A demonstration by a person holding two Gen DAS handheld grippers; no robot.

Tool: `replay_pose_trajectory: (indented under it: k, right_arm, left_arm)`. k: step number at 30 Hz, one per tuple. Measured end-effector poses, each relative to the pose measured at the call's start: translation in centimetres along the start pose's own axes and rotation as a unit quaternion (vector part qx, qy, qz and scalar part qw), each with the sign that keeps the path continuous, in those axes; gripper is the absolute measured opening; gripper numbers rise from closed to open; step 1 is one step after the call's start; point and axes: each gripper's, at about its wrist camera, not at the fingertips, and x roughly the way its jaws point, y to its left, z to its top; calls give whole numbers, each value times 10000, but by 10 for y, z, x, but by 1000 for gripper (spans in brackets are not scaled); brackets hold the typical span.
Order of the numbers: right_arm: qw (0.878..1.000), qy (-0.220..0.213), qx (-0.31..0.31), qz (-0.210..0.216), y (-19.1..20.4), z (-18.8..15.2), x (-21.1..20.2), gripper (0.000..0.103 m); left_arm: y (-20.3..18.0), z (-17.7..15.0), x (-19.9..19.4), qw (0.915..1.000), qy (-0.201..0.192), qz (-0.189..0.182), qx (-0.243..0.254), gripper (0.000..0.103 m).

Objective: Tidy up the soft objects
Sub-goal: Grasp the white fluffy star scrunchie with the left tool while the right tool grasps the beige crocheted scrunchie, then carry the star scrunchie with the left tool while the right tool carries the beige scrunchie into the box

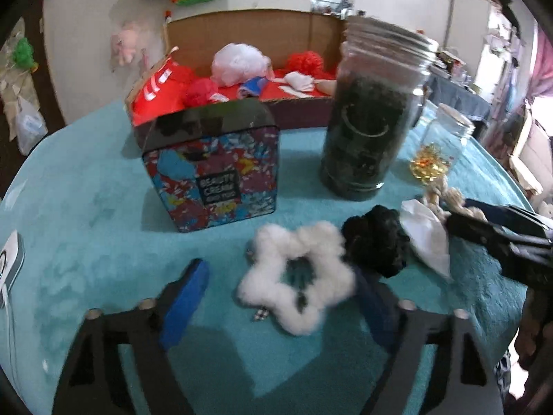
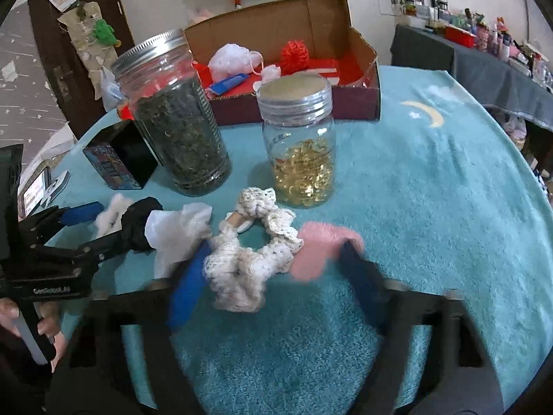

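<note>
A white fluffy scrunchie [image 1: 297, 276] lies on the teal cloth between the blue pads of my left gripper [image 1: 280, 269]. Its right pad is at the fluff, its left pad stands clear: open. Beside the scrunchie lie a black scrunchie [image 1: 376, 245] and a white tissue [image 1: 428, 242]. In the right wrist view a cream crocheted scrunchie [image 2: 249, 259] and a pink fluffy piece [image 2: 321, 249] sit between the fingers of my right gripper [image 2: 278, 245]. That left pad touches the cream one and the right tip meets the pink. The picture is blurred there and I see no squeeze.
At the back stands a cardboard box [image 1: 242, 27] with a red lining, holding mesh puffs. A patterned tin [image 1: 214, 180], a tall jar of dark leaves [image 1: 366, 131] and a small jar of golden capsules [image 2: 300, 148] stand just beyond the scrunchies. A hand [image 2: 48, 328] holds the left gripper's handle.
</note>
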Motion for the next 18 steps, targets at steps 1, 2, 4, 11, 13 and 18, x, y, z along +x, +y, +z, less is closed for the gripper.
replay_pose_trajectory:
  k: [1,2,4,11,13,18]
  right_arm:
    - [9999,33,-13,164,-1,0,0,33]
    - [9996,57,1,287,-1,0,-1,32]
    - [9995,9,-38,299,-1,0,-4,26]
    - [9982,-278,-113,529,7,2,-23,25]
    - [9972,-343,-187,630,12,3,-27,25]
    - [9953,-380,-393,805,28,7,-29,25]
  left_arm:
    - [0,2,0,10000,-31,-9,55,61]
    - [0,2,-2,9999,-58,-2,96,60]
    - [1,1,-4,9999,-81,-73,130,59]
    - [0,11,-26,9987,-390,-226,241,59]
    - [-3,14,-29,9981,-467,-254,325,59]
    - [-10,21,-30,9970,-482,-455,407,59]
